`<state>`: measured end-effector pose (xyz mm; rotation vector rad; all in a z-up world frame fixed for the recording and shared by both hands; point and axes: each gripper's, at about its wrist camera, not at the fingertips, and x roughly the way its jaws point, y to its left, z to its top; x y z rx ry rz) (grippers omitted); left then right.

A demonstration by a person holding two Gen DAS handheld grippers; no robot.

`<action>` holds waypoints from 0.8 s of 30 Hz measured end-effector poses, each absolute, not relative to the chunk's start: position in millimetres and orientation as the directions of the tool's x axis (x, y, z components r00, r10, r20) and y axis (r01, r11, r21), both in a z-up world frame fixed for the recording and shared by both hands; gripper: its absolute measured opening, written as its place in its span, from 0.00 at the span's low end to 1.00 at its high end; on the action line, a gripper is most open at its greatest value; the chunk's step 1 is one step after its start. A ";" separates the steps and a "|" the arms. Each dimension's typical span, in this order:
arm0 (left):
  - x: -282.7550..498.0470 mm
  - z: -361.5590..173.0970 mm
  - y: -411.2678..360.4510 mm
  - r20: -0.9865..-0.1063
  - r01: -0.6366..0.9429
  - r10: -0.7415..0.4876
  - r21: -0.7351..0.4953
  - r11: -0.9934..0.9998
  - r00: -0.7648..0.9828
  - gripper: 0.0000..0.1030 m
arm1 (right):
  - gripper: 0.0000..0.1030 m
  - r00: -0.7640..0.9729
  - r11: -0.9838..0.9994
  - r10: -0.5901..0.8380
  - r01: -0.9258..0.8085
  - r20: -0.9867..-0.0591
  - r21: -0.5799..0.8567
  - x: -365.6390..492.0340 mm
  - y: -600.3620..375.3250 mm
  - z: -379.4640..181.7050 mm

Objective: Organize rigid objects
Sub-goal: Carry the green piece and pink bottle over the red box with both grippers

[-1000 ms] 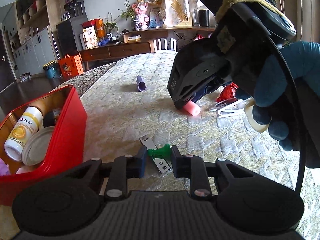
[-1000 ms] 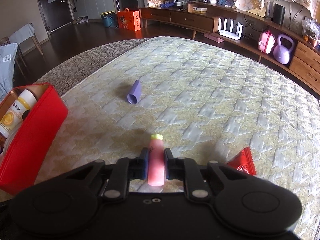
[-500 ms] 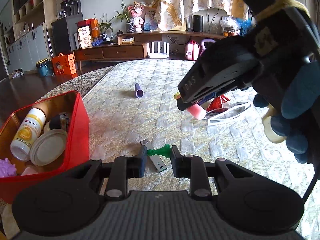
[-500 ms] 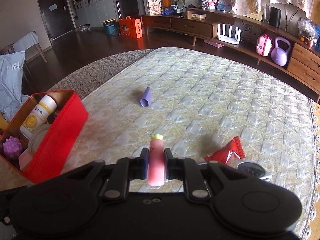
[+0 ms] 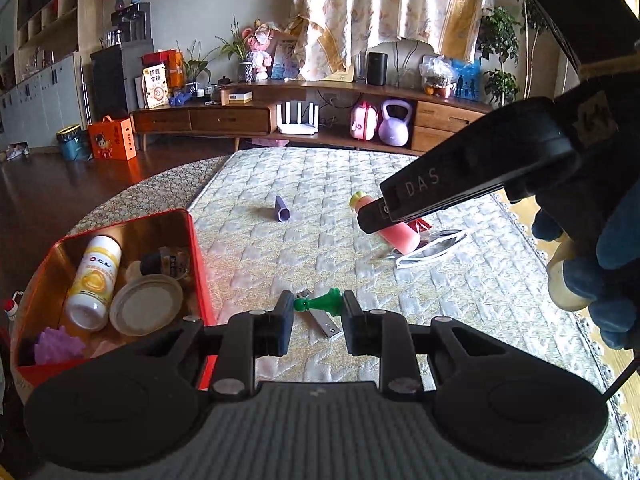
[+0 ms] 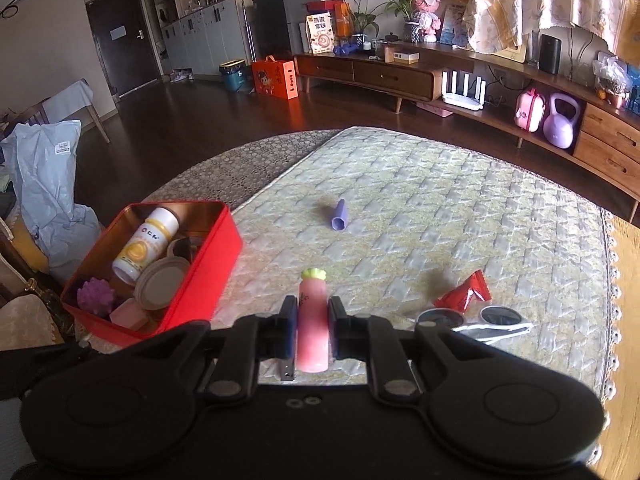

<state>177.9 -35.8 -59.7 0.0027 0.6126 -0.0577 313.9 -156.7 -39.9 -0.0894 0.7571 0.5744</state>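
Pink bottle (image 6: 313,320) clamped in right tongs (image 6: 313,332), held above the quilted mattress (image 6: 440,216). Left tongs (image 5: 316,316) pinch green pawn (image 5: 320,303). Only left view shows the gloved hand (image 5: 600,248). Metal clip (image 5: 324,324) below, possibly nail clippers, half hidden. Red tin (image 6: 200,280) at mattress's left edge; purple tube (image 6: 340,216) lies apart.

Mattress (image 6: 460,216) mostly clear btwn red tin (image 6: 200,276) & sunglasses (image 6: 488,320).
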 end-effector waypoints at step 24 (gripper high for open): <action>171.7 -24.3 117.2 -0.606 -0.110 0.060 -0.045 0.993 0.793 0.24 | 0.14 0.535 0.785 0.509 -0.610 -0.674 0.109 270.0 -65.9 -16.8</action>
